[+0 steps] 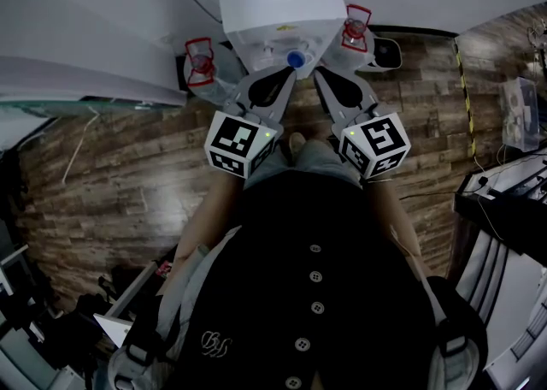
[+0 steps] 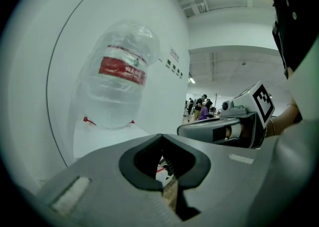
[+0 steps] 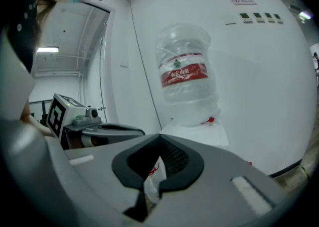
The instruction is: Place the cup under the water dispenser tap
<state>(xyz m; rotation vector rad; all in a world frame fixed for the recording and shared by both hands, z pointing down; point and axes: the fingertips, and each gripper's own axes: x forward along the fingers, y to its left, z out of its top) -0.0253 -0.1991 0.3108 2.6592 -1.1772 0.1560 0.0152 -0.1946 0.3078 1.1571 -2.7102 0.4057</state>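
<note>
- Left tool point(image 2: 174, 193): jaws together, nothing held.
- Right tool point(image 3: 142, 198): jaws together, nothing held.
- Cup point(image 3: 152, 176): apparently the pale, red-printed thing low ahead, glimpsed beyond both tools' tips. Its long axis is unclear, and neither tool is clearly nearer.
- Water dispenser point(image 1: 273, 3): straight ahead.
- Bottle point(image 3: 184, 74): red label, white Chinese characters, illegible.
</note>
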